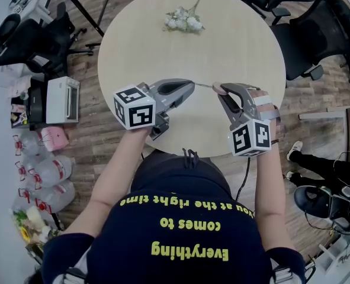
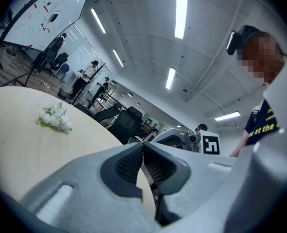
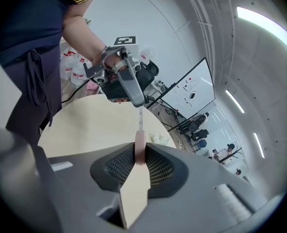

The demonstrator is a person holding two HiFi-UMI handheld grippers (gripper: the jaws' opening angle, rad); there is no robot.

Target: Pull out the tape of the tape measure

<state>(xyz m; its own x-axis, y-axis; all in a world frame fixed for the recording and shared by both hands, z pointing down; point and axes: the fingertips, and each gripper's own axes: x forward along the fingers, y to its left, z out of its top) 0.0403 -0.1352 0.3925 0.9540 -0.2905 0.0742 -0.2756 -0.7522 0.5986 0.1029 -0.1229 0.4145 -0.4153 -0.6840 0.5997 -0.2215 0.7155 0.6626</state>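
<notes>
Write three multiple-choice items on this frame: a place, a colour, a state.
1. The white flower bunch lies: A) on the round pale wooden table; B) on the floor; C) on a chair.
2. The small tape measure case in the right claw is: A) blue; B) pink; C) black.
3. The left claw is: A) wide open; B) shut on the thin white tape; C) out of view.
Key: 1A, it rests on the tabletop; 2B, pink shows in the grip; 3B, it is closed and the tape runs into its tip.
</notes>
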